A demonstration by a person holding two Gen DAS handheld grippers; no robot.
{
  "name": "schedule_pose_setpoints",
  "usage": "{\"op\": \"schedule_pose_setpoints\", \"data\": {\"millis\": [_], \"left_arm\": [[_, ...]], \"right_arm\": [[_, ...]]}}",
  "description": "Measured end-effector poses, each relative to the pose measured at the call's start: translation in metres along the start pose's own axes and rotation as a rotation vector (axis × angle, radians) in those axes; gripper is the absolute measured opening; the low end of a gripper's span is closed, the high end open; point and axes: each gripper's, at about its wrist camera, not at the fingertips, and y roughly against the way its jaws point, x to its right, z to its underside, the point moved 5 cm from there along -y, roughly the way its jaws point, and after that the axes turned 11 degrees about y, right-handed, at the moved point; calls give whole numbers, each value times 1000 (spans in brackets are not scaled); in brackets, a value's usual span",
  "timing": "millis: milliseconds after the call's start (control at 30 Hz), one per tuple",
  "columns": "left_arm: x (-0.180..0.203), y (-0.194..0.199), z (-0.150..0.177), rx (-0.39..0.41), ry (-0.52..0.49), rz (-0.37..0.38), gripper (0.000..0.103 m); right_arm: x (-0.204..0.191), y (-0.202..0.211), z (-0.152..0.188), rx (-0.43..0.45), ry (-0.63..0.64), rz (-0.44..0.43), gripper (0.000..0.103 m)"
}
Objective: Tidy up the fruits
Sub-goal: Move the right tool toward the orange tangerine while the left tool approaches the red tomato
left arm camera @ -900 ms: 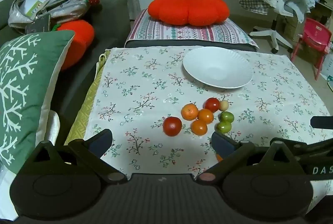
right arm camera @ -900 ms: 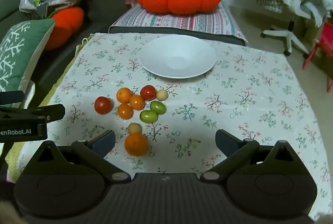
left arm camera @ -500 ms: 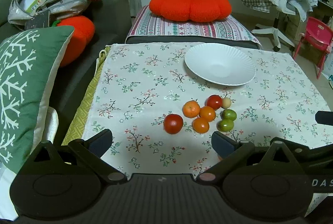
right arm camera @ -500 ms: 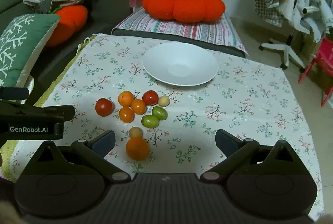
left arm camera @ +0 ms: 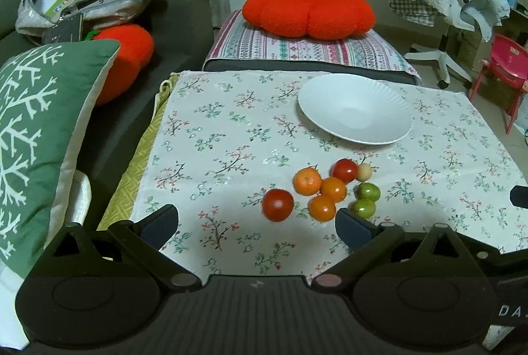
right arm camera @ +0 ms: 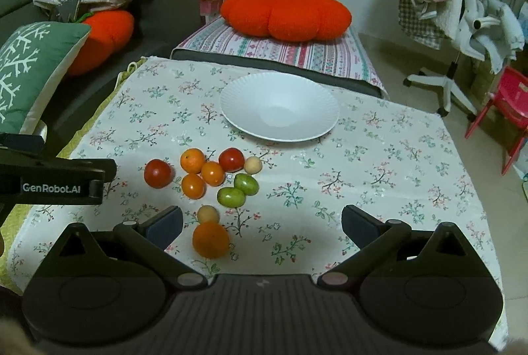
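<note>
Comparing with the views from a moment back, we note both tools have drawn closer to the fruit and tipped a little lower; the plate and cluster sit larger and nearer in each view. No fruit has shifted.

Left tool (left arm camera: 255,228): jaws spread wide, holding nothing, hovering over the floral cloth (left arm camera: 211,137) short of the cluster. Lone red tomato (left arm camera: 278,204) lies just ahead, between the finger lines.

Right tool (right arm camera: 262,224): jaws likewise wide apart and empty. Large orange (right arm camera: 210,239) sits just inside its left finger, with a small pale fruit (right arm camera: 208,213) touching it on the far side.

Cluster on the bench, near edge of centre: mandarin (right arm camera: 192,160), two small orange tomatoes (right arm camera: 213,173) and (right arm camera: 193,186), second red tomato (right arm camera: 231,159), pale round fruit (right arm camera: 253,165), two green fruits (right arm camera: 246,184) and (right arm camera: 231,196). Most touch a neighbour.

White plate (right arm camera: 237,120) stands beyond the cluster, nothing on it.

Our reading: sorting has not begun; the approach is under way. We judge the right tool best placed for the large orange, the left for the lone tomato. Risk: round fruit may roll if a finger nudges it, and the crowded pieces leave little room for fingers.
</note>
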Motion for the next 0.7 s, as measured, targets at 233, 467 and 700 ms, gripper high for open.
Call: {"op": "schedule_pose_setpoints", "data": {"millis": [233, 467, 700], "left_arm": [[1, -3, -12, 34, 10, -2, 86], [0, -17, -19, 78, -7, -3, 86], [-30, -70, -4, -7, 17, -4, 86]], "right_arm": [[3, -1, -1, 11, -5, 1, 103], [6, -15, 3, -5, 1, -46, 102], [-5, -38, 13, 4, -9, -177, 102]]}}
